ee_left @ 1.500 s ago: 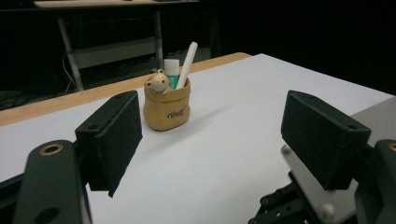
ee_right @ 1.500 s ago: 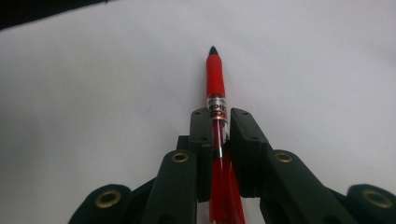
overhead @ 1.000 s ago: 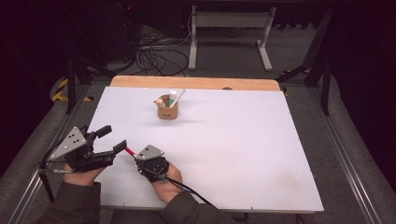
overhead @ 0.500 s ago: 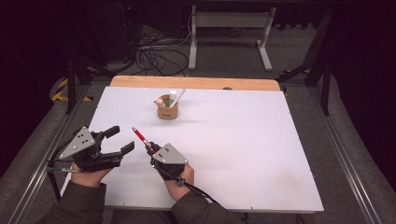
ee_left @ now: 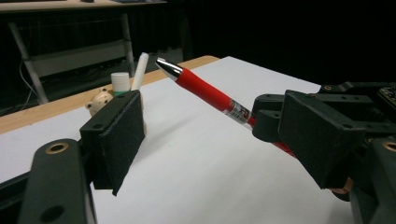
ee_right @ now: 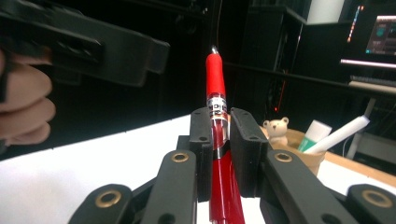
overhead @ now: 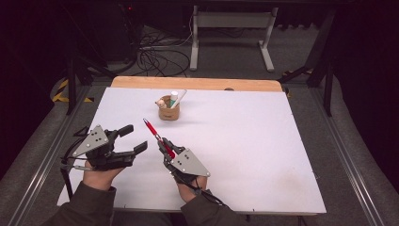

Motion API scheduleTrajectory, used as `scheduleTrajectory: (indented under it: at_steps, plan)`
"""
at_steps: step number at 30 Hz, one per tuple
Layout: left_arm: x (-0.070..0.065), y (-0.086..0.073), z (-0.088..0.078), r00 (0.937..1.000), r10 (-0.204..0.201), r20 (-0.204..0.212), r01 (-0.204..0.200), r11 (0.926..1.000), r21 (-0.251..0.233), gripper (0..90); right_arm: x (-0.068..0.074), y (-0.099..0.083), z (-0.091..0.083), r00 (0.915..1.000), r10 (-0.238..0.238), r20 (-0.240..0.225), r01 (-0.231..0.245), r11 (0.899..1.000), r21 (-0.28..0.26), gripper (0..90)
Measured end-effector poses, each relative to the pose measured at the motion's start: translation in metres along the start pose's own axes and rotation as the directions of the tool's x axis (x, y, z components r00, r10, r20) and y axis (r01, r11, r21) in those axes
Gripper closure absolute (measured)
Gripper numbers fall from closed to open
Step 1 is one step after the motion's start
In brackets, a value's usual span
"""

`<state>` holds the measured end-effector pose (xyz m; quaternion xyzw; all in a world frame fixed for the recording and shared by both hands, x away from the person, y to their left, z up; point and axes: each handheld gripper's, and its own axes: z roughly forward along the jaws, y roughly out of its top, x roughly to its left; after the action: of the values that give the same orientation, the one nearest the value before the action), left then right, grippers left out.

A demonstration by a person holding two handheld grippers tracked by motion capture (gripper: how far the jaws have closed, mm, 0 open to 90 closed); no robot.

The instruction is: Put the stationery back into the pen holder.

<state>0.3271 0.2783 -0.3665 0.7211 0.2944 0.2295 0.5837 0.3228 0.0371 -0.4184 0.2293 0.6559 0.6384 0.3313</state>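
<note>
Right gripper [overhead: 162, 145] lifted off counter [overhead: 244, 141], jaws clamped on red plastic pen [overhead: 157, 137], tip toward brown holder cup [overhead: 169, 112]; left gripper [overhead: 133, 140] jaws wide, empty, easing inward — drop-in likely next.

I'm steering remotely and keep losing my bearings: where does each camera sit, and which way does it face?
High view: above the person's side, looking forward and down on the table; both forearms show.
Left gripper view: rides the left hand-held gripper, facing the red pen; its open jaws show.
Right gripper view: rides the right hand-held gripper, looking along the pen; its jaws clamp it.
All three share the pen and the wooden cup.
</note>
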Motion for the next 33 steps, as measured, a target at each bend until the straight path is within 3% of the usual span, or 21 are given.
scheduleTrajectory:
  at_steps: [6, 7, 8, 20, 33]
  plan:
    - [-0.003, 0.003, 0.009, 0.9997, -0.006, 0.023, 0.006, 0.9999, -0.009, 27.1, -0.002, 0.003, -0.008, 1.0, -0.01, 0.001, 0.01, 0.999, -0.031, 80.3]
    - [-0.003, 0.003, 0.01, 0.9996, -0.011, 0.027, 0.011, 0.9999, -0.011, 27.9, -0.004, 0.003, -0.01, 0.9996, -0.023, 0.018, 0.024, 0.999, -0.031, 80.3]
    - [-0.003, 0.003, 0.012, 0.9994, -0.013, 0.031, 0.013, 0.9998, -0.015, 28.6, -0.003, 0.004, -0.01, 1.0, -0.009, -0.001, 0.009, 0.999, -0.037, 80.3]
    - [-0.007, 0.008, 0.022, 0.9954, -0.037, 0.089, 0.041, 0.9983, -0.041, 36.6, -0.003, 0.002, -0.015, 0.9996, -0.027, -0.01, 0.027, 0.998, -0.055, 80.2]
    - [-0.004, 0.006, 0.023, 0.9927, -0.069, 0.099, 0.072, 0.9967, -0.036, 47.2, 0.0, 0.001, -0.016, 0.9989, -0.039, -0.027, 0.036, 0.996, -0.079, 80.2]
